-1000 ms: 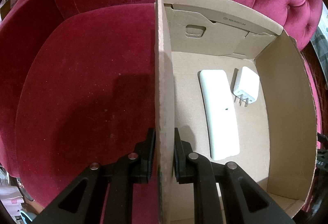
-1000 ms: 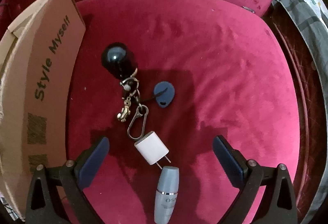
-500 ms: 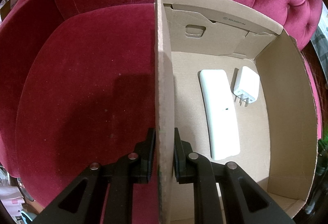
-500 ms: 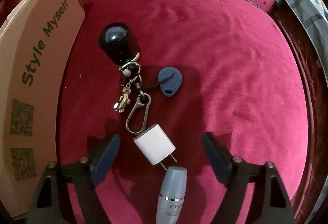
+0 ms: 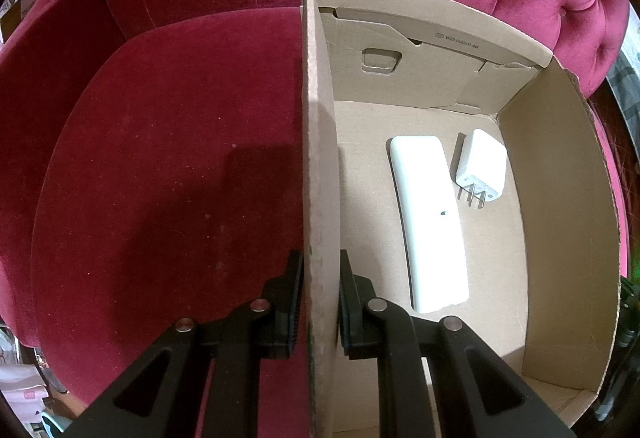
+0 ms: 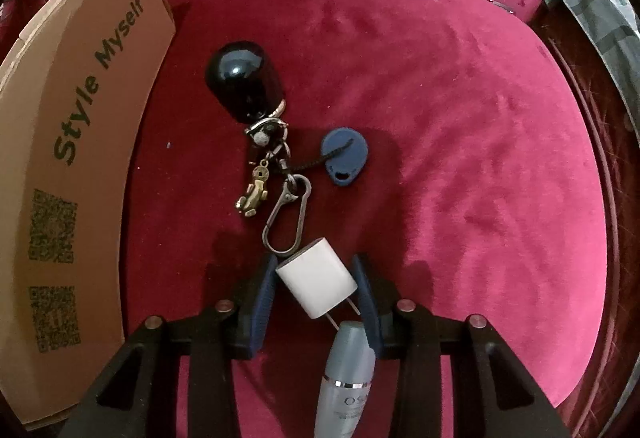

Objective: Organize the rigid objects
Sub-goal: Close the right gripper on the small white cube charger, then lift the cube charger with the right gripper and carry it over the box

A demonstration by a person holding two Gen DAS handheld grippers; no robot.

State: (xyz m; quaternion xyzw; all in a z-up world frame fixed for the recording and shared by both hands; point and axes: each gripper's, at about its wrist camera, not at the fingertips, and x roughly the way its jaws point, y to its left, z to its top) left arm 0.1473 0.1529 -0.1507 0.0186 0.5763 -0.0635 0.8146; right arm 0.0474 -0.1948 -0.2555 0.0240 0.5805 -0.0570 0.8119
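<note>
1. My left tool (image 5: pixel 320 302) is clamped on the left wall of the open cardboard box (image 5: pixel 320 157), one finger outside, one inside. Only this view shows the box's inside: a long white remote control (image 5: pixel 430 222) lies on the floor, and just beside it on the right, apart, a white three-prong charger (image 5: pixel 482 167).
2. Only my right view shows the loose items on the red velvet seat cushion (image 6: pixel 460 157): a white two-prong wall charger (image 6: pixel 316 278), a grey-blue cosmetic bottle (image 6: pixel 348 374) just behind its prongs, a key bunch (image 6: pixel 264 165) with a black fob, brass car charm and carabiner, and a blue tag (image 6: pixel 344 155).
3. My right tool (image 6: pixel 316 274) is closing, the two-prong charger between its blue pads; the pads look to be at its sides, though I cannot tell how firmly they press.
4. The box's outer wall reads "Style Myself" above two QR codes; the bottle shows "OSM"; small inside print is unreadable.
5. A second ago my right tool gaped wide around the charger; the left grip is unchanged.
</note>
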